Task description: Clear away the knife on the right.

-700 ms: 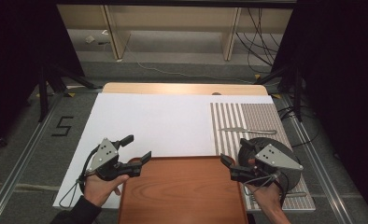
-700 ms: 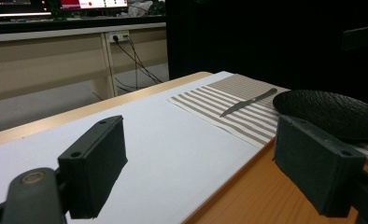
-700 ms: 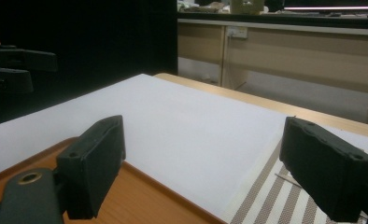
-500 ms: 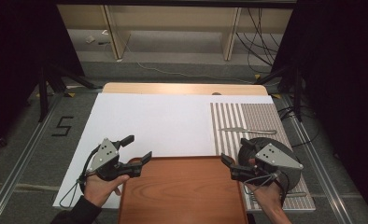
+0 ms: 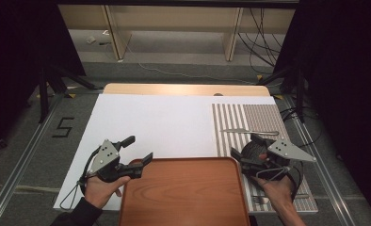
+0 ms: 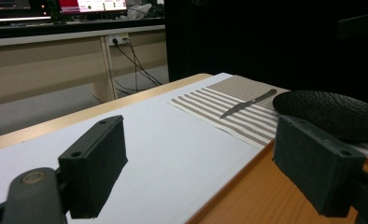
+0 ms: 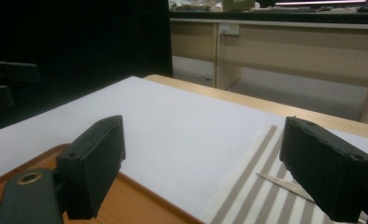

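Your left tongs sit at the far left corner of the wooden tray, with their jaws spread wide and nothing between them. In the left gripper view the two black jaws stand well apart: one hangs over the white sheet and the other over the tray's edge. Your left hand holds that tool just off the tray's left side.

Your right tongs mirror this at the tray's far right corner. Their jaws are also spread wide and hold nothing. In the right gripper view one jaw is above the tray's rim and the other above the striped mat. Your right hand grips the tool over the mat, just beside the tray.

The tray lies flat on the desk at its near edge, centred between your two hands. Its far rim overlaps the white sheet and its right rim runs along the striped mat. Neither pair of jaws presses on it.

On the mat, a knife lies crosswise beyond your right tool. A dark plate rests on the mat nearer to you, partly covered by the right tool in the high view. A fork lies at the near end of the mat, by your right wrist.
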Motion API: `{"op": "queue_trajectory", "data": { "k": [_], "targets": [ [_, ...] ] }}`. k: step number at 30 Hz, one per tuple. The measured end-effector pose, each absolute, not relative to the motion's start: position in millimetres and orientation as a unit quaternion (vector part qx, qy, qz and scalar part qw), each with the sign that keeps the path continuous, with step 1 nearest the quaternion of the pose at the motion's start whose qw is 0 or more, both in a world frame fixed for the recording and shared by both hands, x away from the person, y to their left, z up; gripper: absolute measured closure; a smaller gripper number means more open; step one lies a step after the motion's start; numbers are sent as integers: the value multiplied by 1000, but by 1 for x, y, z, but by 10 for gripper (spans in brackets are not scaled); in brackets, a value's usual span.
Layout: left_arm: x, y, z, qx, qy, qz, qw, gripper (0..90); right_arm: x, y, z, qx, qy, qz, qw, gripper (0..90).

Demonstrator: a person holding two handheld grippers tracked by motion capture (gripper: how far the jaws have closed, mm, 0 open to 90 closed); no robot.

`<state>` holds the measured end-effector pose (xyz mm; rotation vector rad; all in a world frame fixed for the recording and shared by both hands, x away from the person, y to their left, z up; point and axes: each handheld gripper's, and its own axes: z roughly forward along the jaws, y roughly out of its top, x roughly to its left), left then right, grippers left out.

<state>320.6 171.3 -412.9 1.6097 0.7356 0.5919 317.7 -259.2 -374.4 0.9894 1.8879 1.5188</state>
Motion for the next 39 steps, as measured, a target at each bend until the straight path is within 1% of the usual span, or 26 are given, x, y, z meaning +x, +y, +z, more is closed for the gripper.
{"op": "queue_trajectory", "data": {
  "k": [5,6,11,17,23,25,27,28,32,33,38,39],
  "targets": [
    [321,171,-414,694,316,258,594,172,329,-270,-366,372,714,535,257,150],
    [321,171,-414,694,317,259,593,172,336,-278,-362,377,722,526,244,150],
    [323,171,-415,694,318,259,592,173,352,-296,-356,385,749,486,232,152],
    [323,170,-416,697,317,259,590,174,362,-304,-354,389,766,453,239,153],
    [324,170,-417,698,318,261,586,174,378,-309,-359,401,781,418,232,156],
    [324,170,-417,698,318,261,585,174,390,-309,-363,408,790,399,222,156],
    [324,169,-417,700,318,259,585,174,394,-308,-365,411,794,392,217,157],
    [324,169,-417,701,315,260,585,176,404,-308,-368,414,801,378,209,159],
    [324,169,-417,702,313,261,584,176,420,-309,-371,421,808,355,210,165],
    [324,169,-417,702,312,262,584,176,432,-310,-373,425,812,343,206,165],
    [324,169,-418,702,314,263,582,176,453,-314,-379,426,831,299,197,166],
    [325,169,-418,703,314,263,581,176,462,-316,-382,426,838,281,192,166]
  ]
}}
